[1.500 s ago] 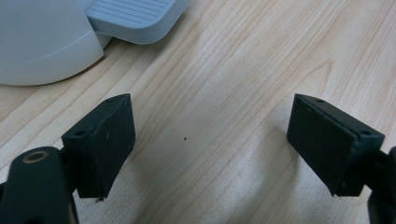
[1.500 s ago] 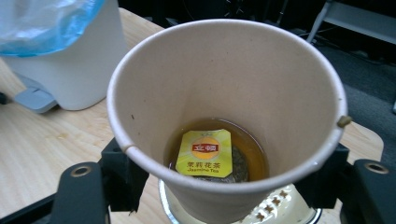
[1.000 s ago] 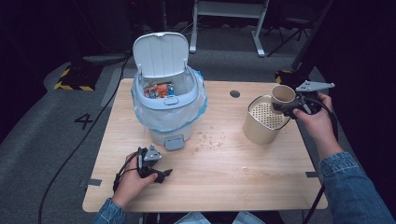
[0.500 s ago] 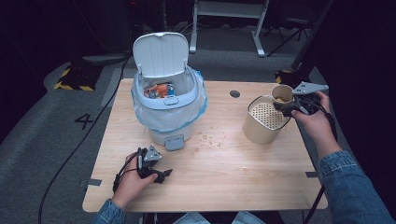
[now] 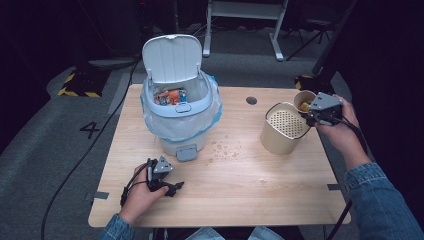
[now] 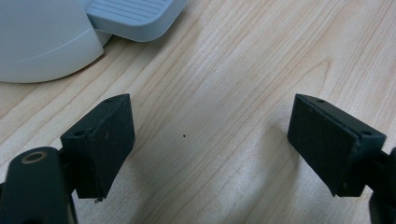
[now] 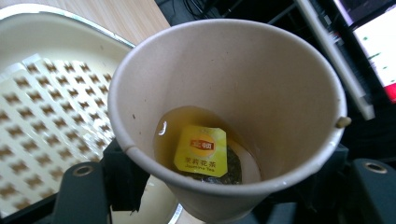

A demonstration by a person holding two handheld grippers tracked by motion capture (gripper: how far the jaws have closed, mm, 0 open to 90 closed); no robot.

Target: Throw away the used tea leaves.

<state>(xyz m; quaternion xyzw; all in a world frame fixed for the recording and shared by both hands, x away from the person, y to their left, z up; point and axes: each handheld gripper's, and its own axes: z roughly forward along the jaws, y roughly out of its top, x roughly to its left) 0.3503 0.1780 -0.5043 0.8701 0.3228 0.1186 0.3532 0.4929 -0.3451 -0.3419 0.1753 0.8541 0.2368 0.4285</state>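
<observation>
A paper cup hangs just past the right rim of a cream bucket with a perforated strainer insert. My right gripper is shut on the cup's lower wall, and its jaws have just been closing a little tighter on it. The cup leans toward the camera and holds a little amber tea with a yellow-tagged tea bag. My left gripper rests on the table in front of the bin, open, with bare wood between its fingers.
A white pedal bin with its lid up and a plastic liner stands at the back left, wrappers inside. Its pedal faces my left gripper. Small drops or crumbs dot the table's middle. A cable hole lies near the far edge.
</observation>
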